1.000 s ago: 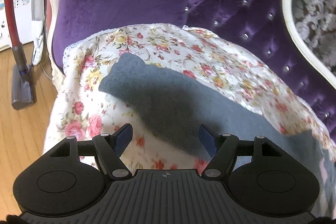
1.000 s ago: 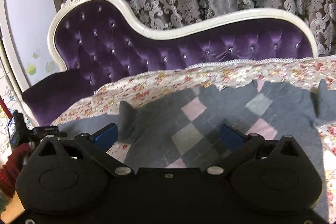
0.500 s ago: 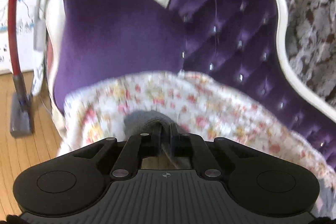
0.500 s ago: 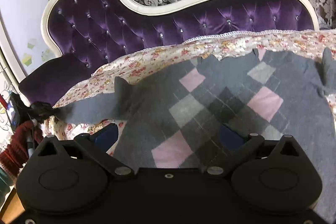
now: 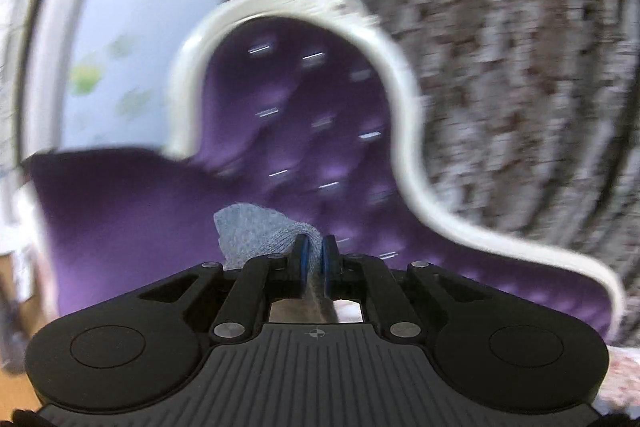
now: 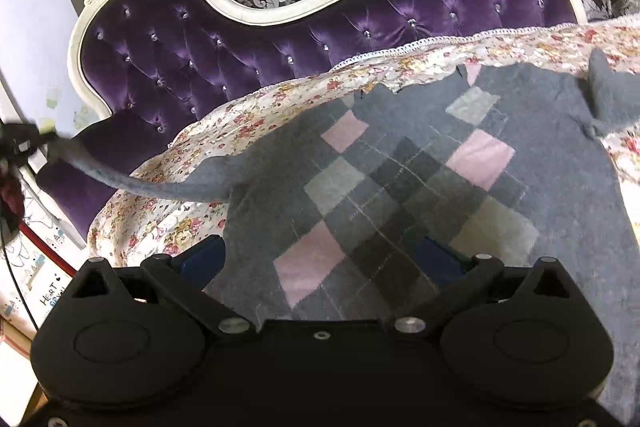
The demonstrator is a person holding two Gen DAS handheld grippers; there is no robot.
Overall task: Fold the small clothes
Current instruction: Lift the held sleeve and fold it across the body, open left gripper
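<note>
A: Sweater [image 6: 420, 187]: grey argyle knit, laid flat, front up, on the floral cover [image 6: 280, 99] over the purple sofa [image 6: 240, 39]. Judged soft, light and limp, no stiffness; sag expected wherever it is lifted.

B: Sleeve [image 6: 132, 181] is seen stretched off the cover toward frame left, clear of the seat. Its cuff end [image 5: 260, 235] is pinched in the left hand-held gripper [image 5: 314, 251], pads drawn together on the knit. Left view is motion-blurred.

A: Knit is fuzzy, so slip is judged unlikely, but stretch is. Cuff is a fair hold for swinging the sleeve across the body; hem corners and shoulder seams are better for the main folds.

B: Right hand-held gripper [image 6: 324, 259] is held low over the hem edge, jaws wide apart, nothing clamped. Contact with the cloth cannot be told.

A: Loose knit may be snagged by the pads.
</note>
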